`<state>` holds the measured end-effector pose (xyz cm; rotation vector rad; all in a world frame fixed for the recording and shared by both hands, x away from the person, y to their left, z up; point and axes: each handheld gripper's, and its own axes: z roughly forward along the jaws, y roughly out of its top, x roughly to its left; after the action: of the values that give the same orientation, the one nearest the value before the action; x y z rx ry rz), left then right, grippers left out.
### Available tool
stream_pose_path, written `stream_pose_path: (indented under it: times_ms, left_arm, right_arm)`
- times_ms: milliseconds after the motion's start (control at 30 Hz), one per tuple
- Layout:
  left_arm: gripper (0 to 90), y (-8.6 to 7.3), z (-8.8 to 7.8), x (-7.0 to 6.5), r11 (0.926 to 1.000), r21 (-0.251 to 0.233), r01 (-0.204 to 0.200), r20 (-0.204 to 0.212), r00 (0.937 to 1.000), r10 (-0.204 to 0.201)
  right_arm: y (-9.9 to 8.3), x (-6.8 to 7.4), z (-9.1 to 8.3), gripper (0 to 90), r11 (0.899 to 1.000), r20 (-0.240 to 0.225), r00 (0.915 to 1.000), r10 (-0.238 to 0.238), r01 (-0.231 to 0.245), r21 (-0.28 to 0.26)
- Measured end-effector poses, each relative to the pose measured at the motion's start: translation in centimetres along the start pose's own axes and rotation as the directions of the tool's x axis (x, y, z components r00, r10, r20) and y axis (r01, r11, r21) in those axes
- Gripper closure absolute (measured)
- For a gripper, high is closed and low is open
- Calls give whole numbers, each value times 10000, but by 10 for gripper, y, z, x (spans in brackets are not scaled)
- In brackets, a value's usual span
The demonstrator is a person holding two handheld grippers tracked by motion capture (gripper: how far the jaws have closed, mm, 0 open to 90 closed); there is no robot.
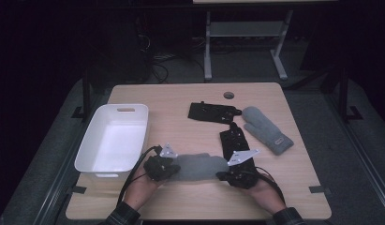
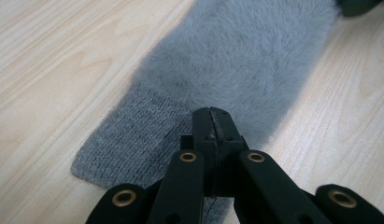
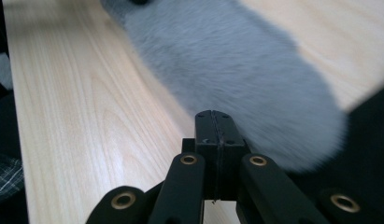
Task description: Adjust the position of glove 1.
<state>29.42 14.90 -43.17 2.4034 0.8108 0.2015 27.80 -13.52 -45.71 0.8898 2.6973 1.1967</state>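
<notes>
You have the grey mitten (image 1: 199, 167) lying flat near the front edge of the table (image 1: 190, 96), at about 6 o'clock from the table's centre, between your two grippers. Your left gripper (image 1: 167, 168) sits at the mitten's 9 o'clock end, over the knitted cuff (image 2: 133, 135); its jaws are pressed together with no fabric visibly between the tips. Your right gripper (image 1: 227, 174) sits at the mitten's 3 o'clock end by the fluffy rounded tip (image 3: 255, 93); its jaws are together too, nothing seen pinched between them.

A second grey mitten (image 1: 266, 130) lies at 2 o'clock from the first, well apart. One black glove (image 1: 213, 112) lies at 12 o'clock, another black glove (image 1: 235, 143) runs just beyond your right gripper. The white bin (image 1: 114, 139) stands at 9 o'clock near the table's left edge.
</notes>
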Motion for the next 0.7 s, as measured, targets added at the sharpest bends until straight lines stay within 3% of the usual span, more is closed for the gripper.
stream_pose_path:
  times_ms: [167, 400, 533, 700]
  left_arm:
    - [895, 0, 3, 0, 10000, 92, -37, 112, 9999, 36]
    - [896, 3, 8, -3, 9996, 115, -247, 626, 9978, 239]
    - [895, 4, 10, -4, 9993, 71, -370, 893, 9953, 362]
    - [895, 10, 19, -10, 9994, -133, -310, 1455, 9888, 326]
  right_arm:
    - [10, -1, 17, 900, 9997, 145, 9998, -149, 146, 216]
    - [18, -13, 26, 900, 9995, 506, 9985, 186, -198, 234]
    - [25, -26, 30, 900, 9984, 665, 9962, 557, -560, 32]
    - [34, -34, 37, 900, 9977, 830, 9943, 671, -677, 39]
